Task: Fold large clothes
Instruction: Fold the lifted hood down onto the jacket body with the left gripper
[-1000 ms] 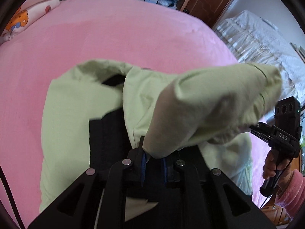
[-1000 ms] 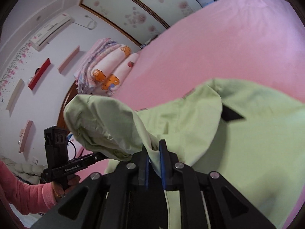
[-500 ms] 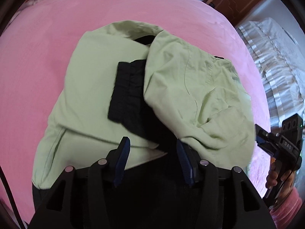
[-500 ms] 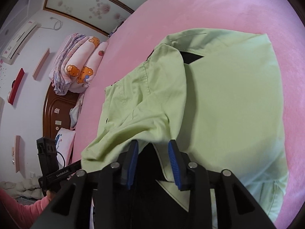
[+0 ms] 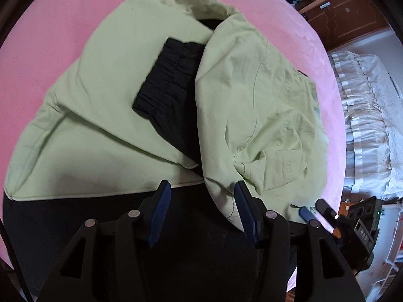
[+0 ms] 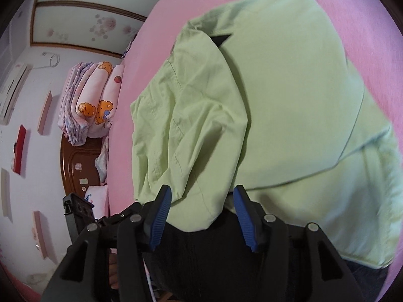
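A light green jacket (image 5: 105, 115) with black lining lies on the pink bed (image 5: 50, 12). Its sleeve (image 5: 252, 105) is folded across the body, and a black cuff (image 5: 166, 80) shows beneath it. My left gripper (image 5: 201, 211) is open just above the jacket's black hem (image 5: 75, 216), the sleeve end resting between its fingers. In the right wrist view the jacket (image 6: 289, 105) fills the frame, with the folded sleeve (image 6: 191, 130) on the left. My right gripper (image 6: 200, 214) is open over the sleeve end. The right gripper also shows in the left wrist view (image 5: 327, 214).
Folded pink quilts (image 6: 93, 105) sit at the bed's head by a brown headboard (image 6: 78, 168). A second bed with a white frilled cover (image 5: 372, 125) stands to the right. Brown wooden doors (image 5: 347, 12) are at the far wall. Pink sheet (image 6: 365, 5) surrounds the jacket.
Both grippers were shut on the lifted sleeve a second ago. They lowered it across the jacket, opened, and let it go. The jaws have opened wider since.
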